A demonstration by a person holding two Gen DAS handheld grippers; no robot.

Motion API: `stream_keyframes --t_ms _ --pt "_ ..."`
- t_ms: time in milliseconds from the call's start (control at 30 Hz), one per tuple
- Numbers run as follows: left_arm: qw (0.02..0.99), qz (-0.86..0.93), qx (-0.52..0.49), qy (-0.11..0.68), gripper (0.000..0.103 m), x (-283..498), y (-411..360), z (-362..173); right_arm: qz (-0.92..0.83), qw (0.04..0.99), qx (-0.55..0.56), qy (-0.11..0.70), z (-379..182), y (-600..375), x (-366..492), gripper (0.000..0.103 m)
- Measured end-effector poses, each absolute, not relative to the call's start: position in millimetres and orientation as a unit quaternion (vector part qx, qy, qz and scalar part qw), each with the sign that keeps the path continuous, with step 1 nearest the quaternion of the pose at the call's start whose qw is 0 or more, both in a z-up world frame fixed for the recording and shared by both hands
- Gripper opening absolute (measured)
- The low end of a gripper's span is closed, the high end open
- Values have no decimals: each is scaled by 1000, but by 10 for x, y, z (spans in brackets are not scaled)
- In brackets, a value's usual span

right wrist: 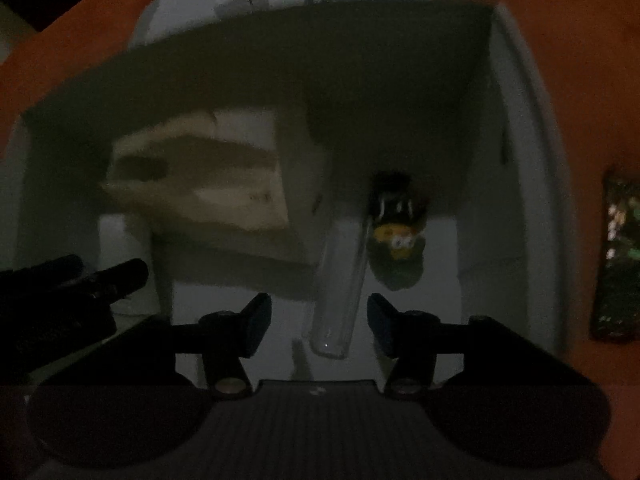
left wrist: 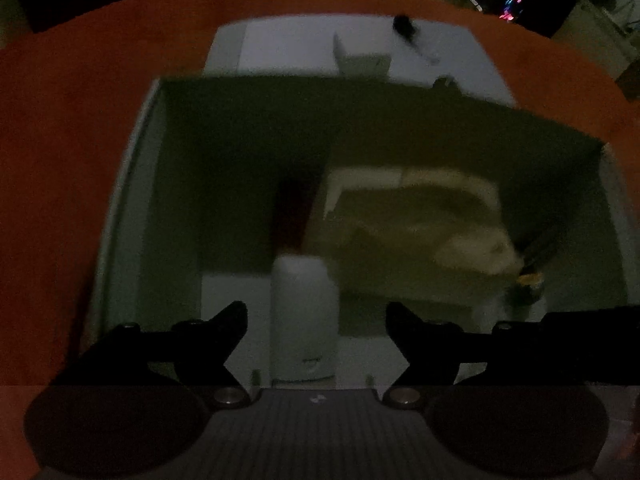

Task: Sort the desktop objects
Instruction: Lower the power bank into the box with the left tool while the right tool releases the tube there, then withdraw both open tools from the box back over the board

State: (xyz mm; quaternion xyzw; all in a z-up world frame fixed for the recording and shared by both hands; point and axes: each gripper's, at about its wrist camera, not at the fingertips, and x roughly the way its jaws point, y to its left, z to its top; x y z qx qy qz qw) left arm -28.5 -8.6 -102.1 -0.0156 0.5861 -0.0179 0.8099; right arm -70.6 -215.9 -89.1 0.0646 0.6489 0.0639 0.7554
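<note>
The scene is very dark. My left gripper [left wrist: 316, 316] is open above a white table; a white rounded case [left wrist: 302, 316] lies between its jaws. A tan cardboard box [left wrist: 416, 224] sits on a dark green mat [left wrist: 248, 152]. My right gripper [right wrist: 318, 320] is open around a clear tube [right wrist: 340, 292]. A small yellow and black toy figure [right wrist: 396, 224] lies just beyond the tube. The cardboard box also shows in the right wrist view [right wrist: 208, 176], with the left gripper's dark fingers [right wrist: 100, 280] at the left edge.
The white table [left wrist: 280, 48] stands on an orange-red carpet [left wrist: 72, 140]. A small white box [left wrist: 360, 60] and a dark object [left wrist: 404, 26] lie at the table's far end. A dark patterned object [right wrist: 616, 256] lies on the carpet at right.
</note>
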Motion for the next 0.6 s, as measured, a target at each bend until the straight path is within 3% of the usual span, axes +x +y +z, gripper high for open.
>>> stream_keyframes --t_ms 333,600 --pt "828 -13 -34 559 75 -57 26 -321 66 782 74 615 -197 -2056 -233 59" --pt "824 -15 -44 564 75 300 -41 -347 62 789 86 605 -60 -2175 185 59"
